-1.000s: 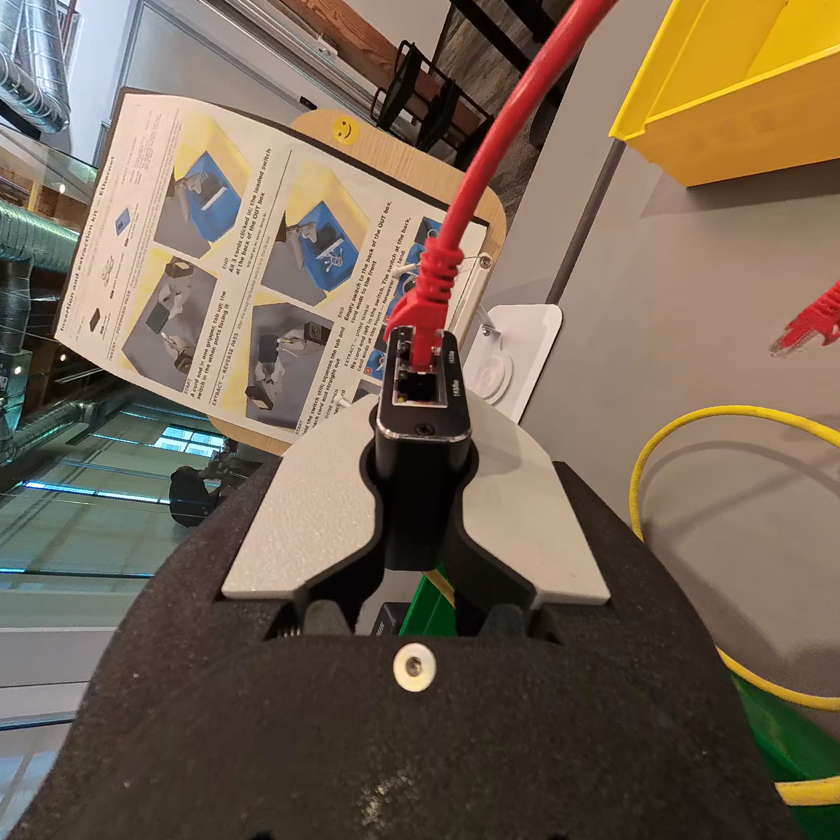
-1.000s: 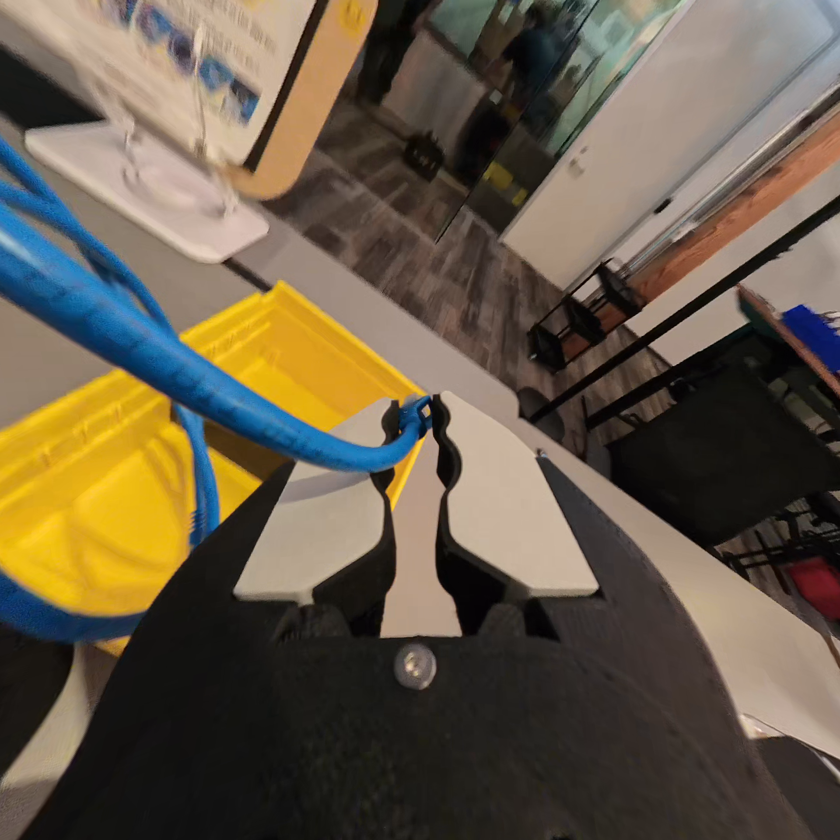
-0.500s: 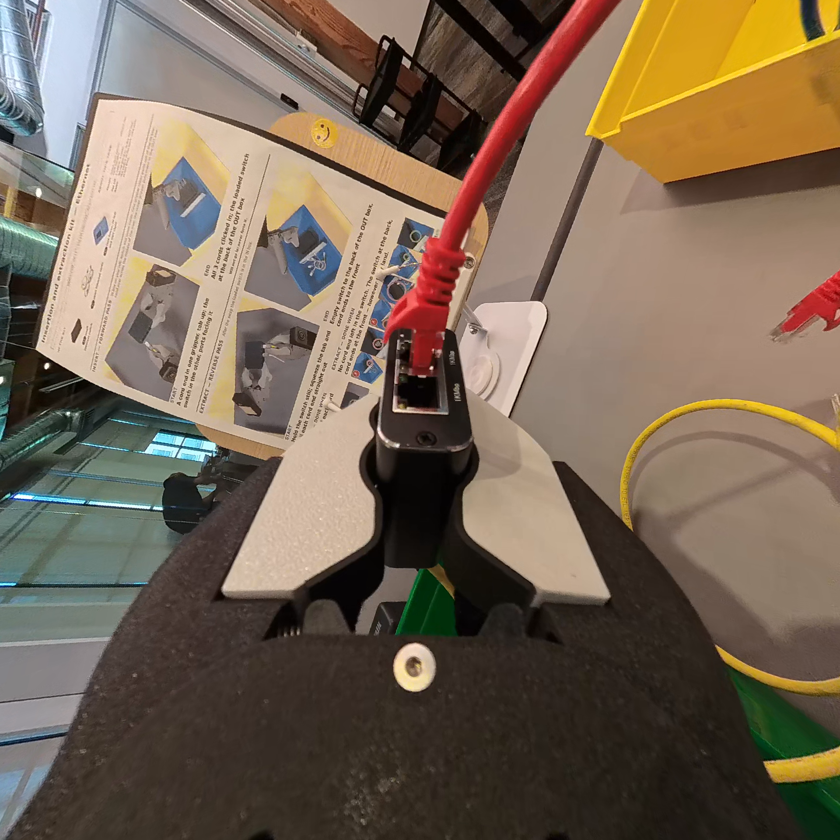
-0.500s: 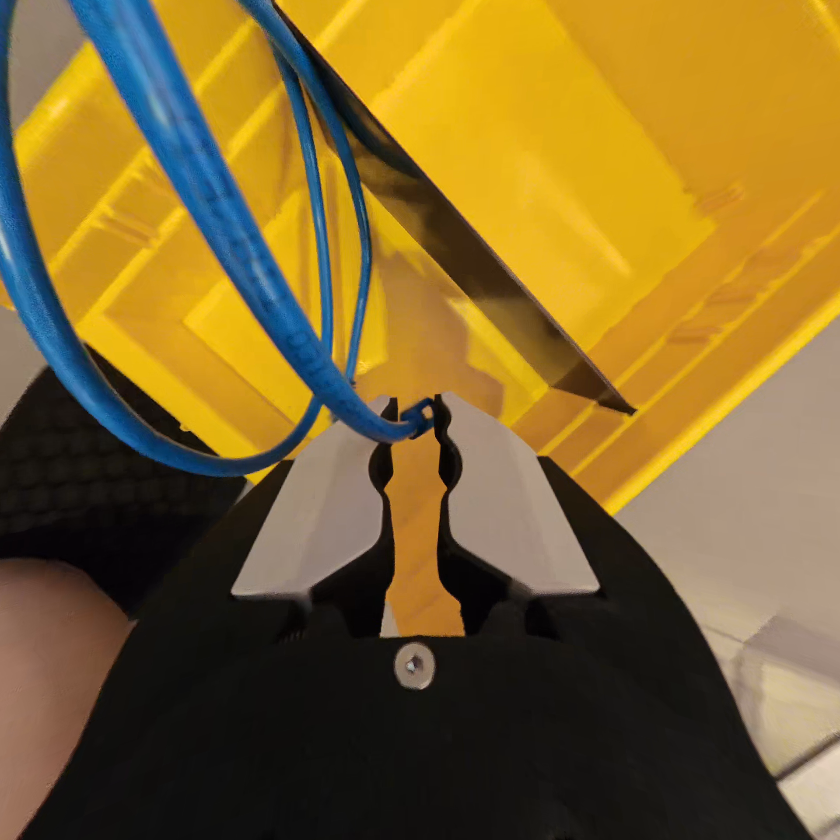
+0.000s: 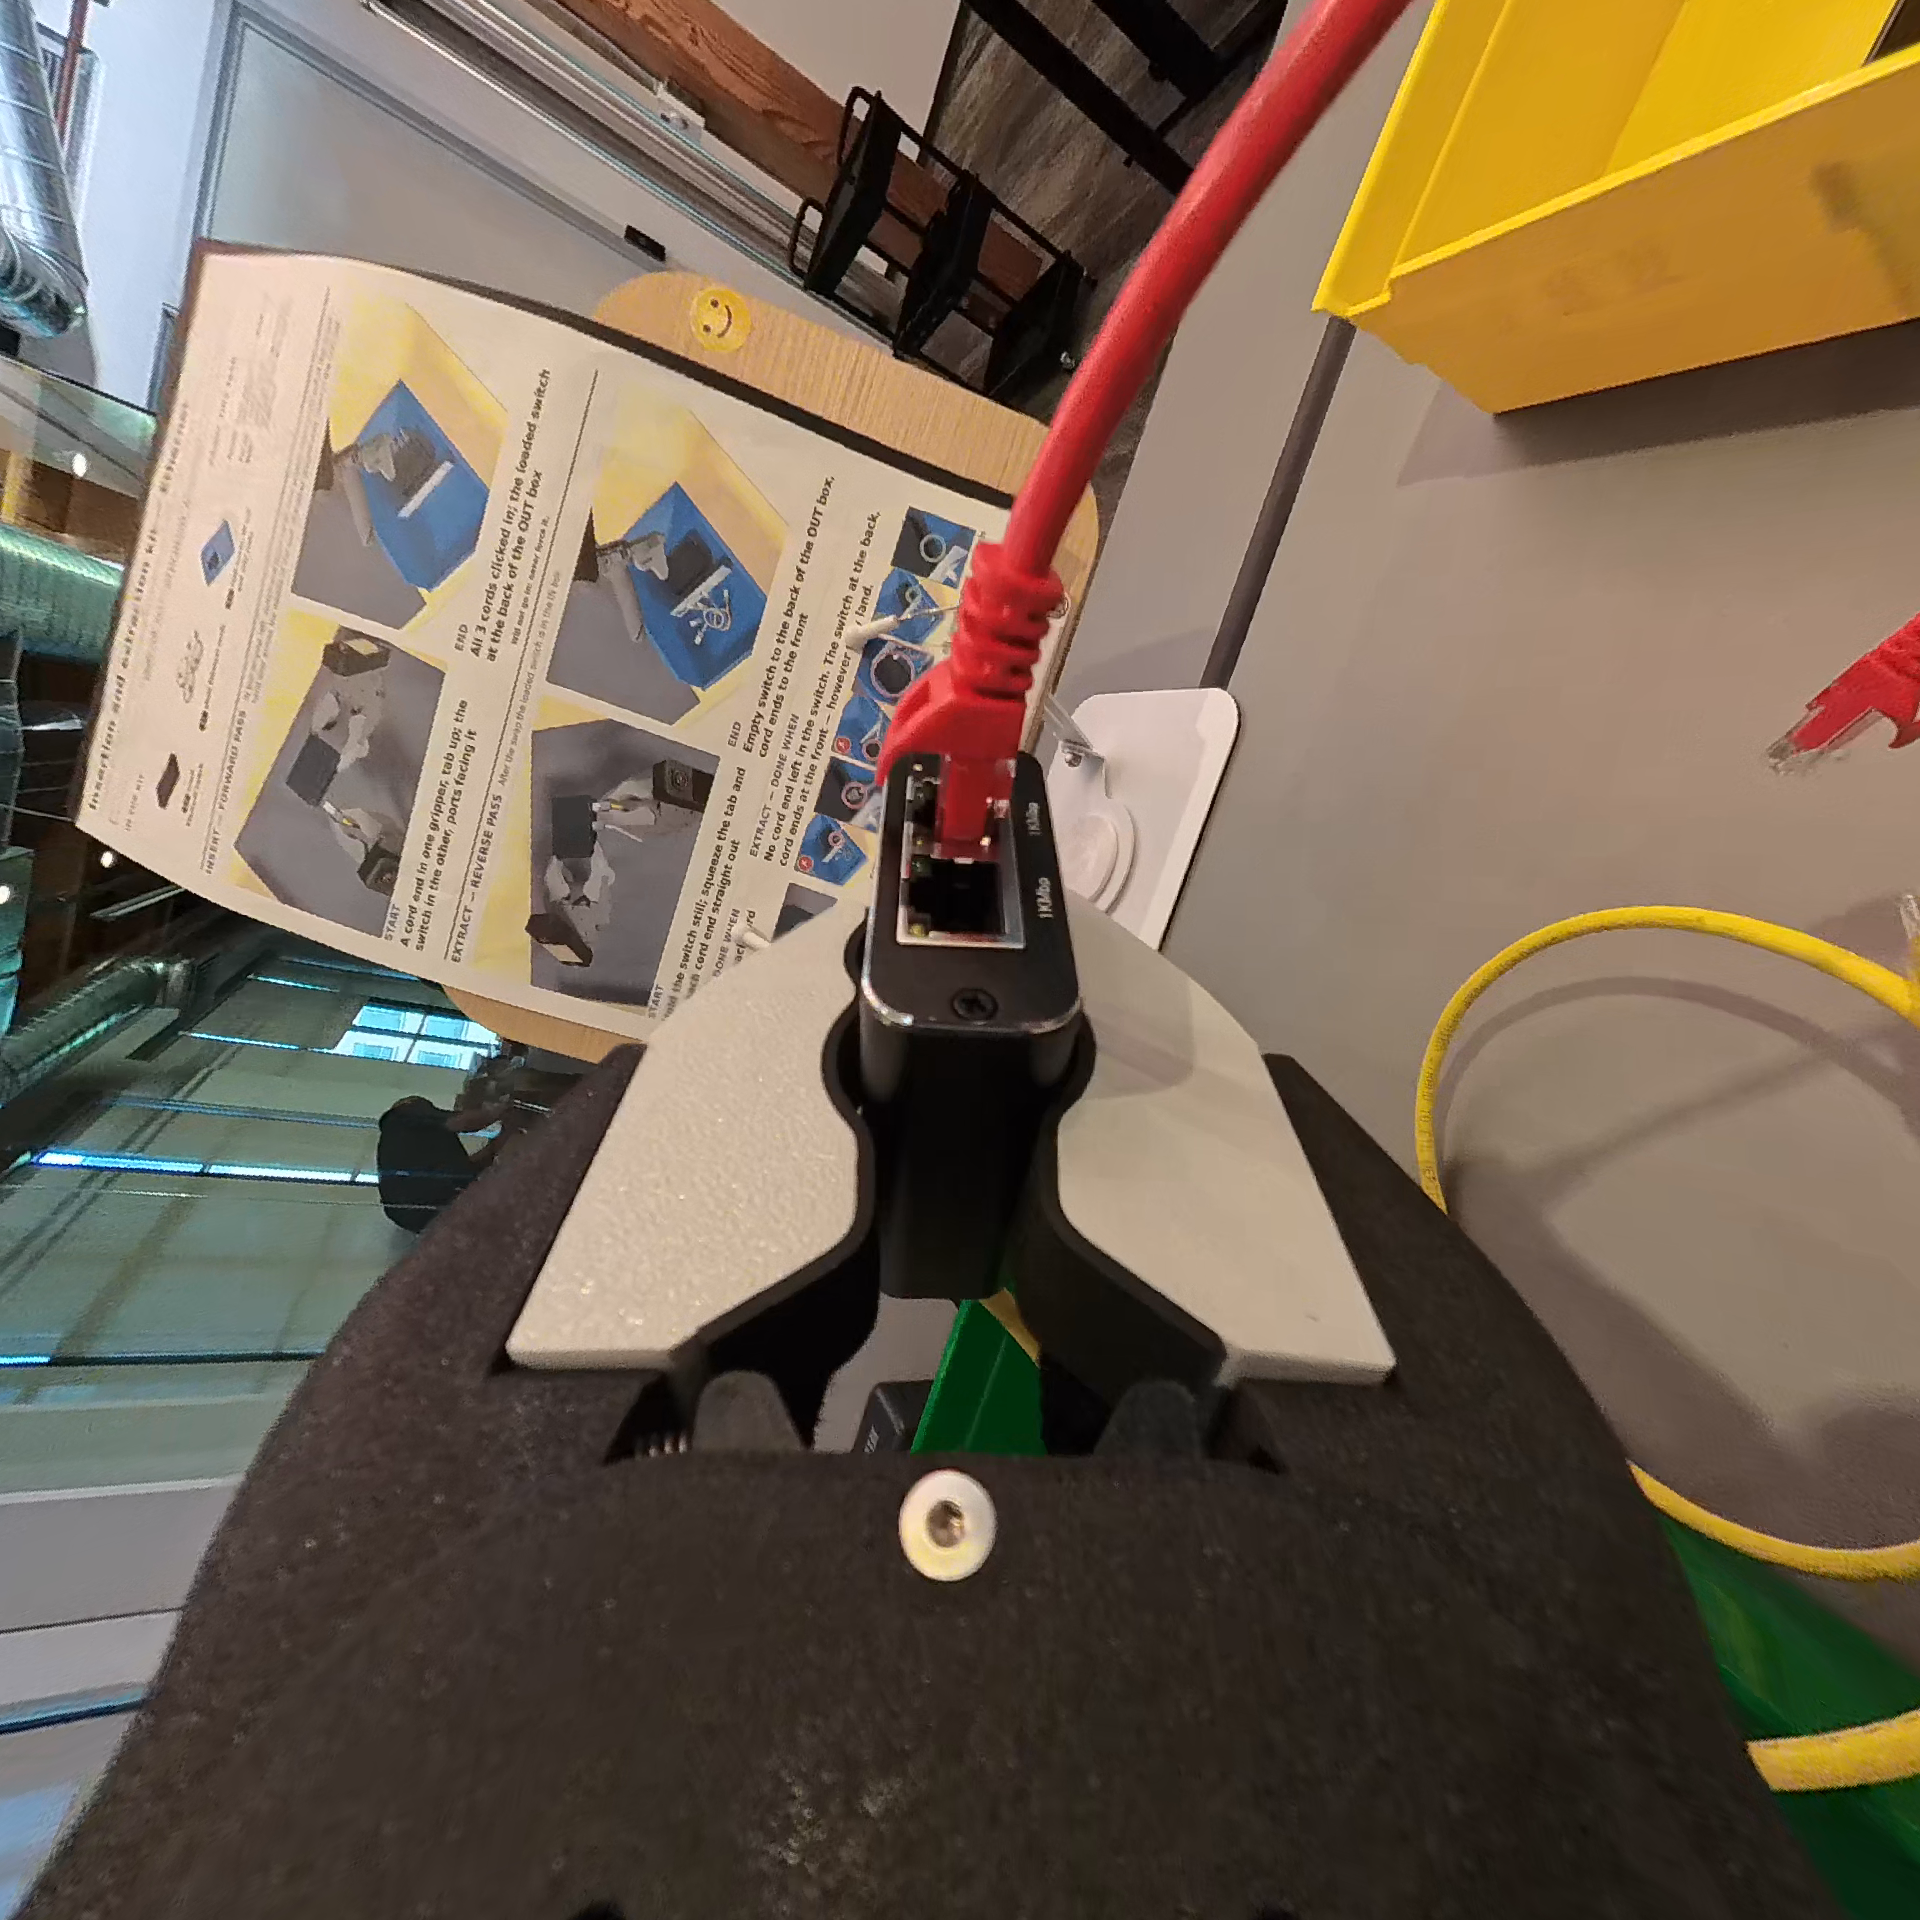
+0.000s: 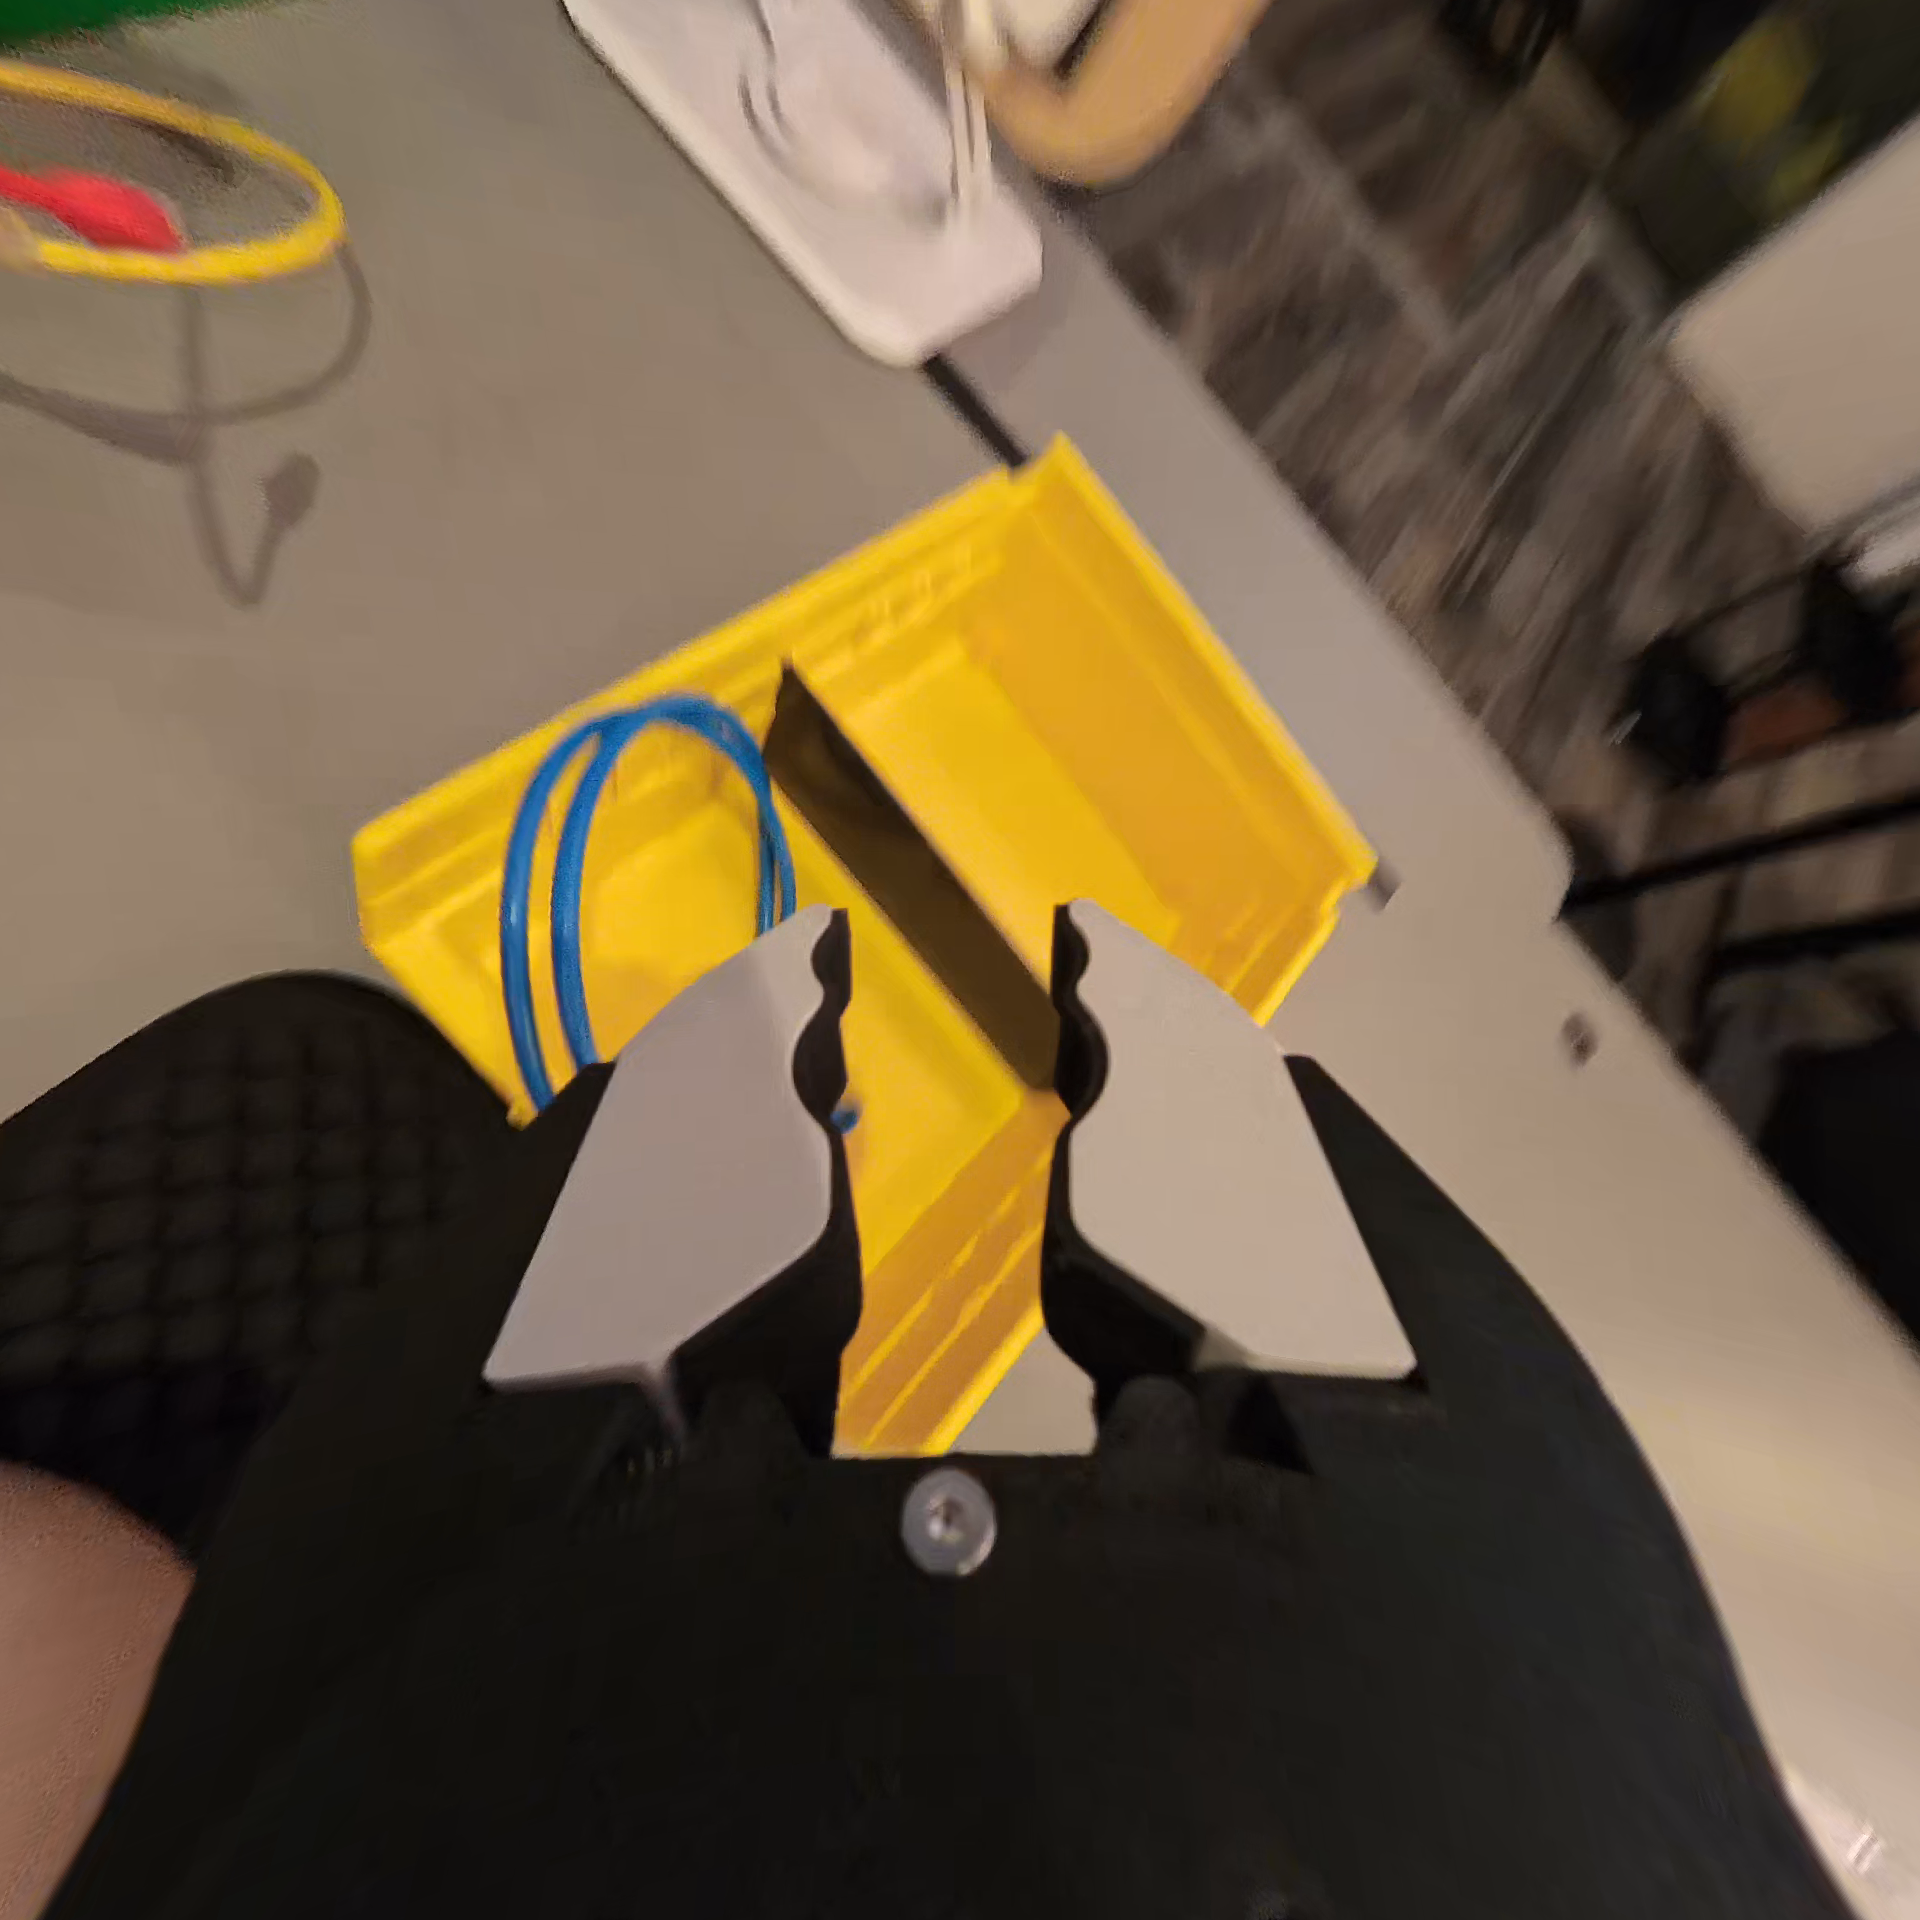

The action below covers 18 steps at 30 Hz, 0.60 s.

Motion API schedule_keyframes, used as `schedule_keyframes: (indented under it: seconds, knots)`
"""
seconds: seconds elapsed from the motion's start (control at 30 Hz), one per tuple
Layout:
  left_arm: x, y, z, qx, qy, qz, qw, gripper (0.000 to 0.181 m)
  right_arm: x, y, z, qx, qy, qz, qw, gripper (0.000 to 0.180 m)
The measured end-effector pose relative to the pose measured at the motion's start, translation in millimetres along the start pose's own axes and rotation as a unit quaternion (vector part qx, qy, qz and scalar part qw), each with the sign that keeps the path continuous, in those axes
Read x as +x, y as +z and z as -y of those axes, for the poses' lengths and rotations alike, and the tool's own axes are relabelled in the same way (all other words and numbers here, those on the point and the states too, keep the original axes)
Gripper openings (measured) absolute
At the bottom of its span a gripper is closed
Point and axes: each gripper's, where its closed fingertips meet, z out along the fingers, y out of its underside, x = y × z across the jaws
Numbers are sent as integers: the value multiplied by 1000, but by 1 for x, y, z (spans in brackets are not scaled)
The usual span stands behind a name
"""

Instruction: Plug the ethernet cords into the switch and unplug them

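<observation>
My left gripper (image 5: pixel 961 997) is shut on a black switch (image 5: pixel 966 1039), held with its ports facing away from me. A red cord (image 5: pixel 1101 395) is plugged into the far port; the nearer port (image 5: pixel 958 902) is empty. The red cord's other plug (image 5: pixel 1860 707) lies on the grey table. A yellow cord (image 5: pixel 1558 935) loops on the table at the right. My right gripper (image 6: pixel 951 935) is open and empty above a yellow bin (image 6: pixel 1091 790). A coiled blue cord (image 6: pixel 582 852) lies in the bin's left compartment.
An instruction sheet on a wooden board (image 5: pixel 520 644) stands on a white base (image 5: pixel 1143 800) at the table's back. A green bin (image 5: pixel 1849 1704) sits at the lower right. A black divider (image 6: pixel 904 873) splits the yellow bin. The yellow cord (image 6: pixel 208 260) and the red plug (image 6: pixel 94 208) show blurred at the top left.
My right gripper opened and let go of the blue cord, which now lies in the yellow bin, and the gripper has pulled back above it. The left gripper has barely moved.
</observation>
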Motion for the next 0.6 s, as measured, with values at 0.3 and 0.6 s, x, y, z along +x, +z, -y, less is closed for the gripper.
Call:
schedule_keyframes:
  seconds: [0.3,0.6]
  knots:
    - [9,-18,44,102,58,18,993,26,-81,-27,192,392,-271,-53,877,29]
    - [27,-31,70,123,106,14,987,26,-157,-14,227,405,-383,-53,829,29]
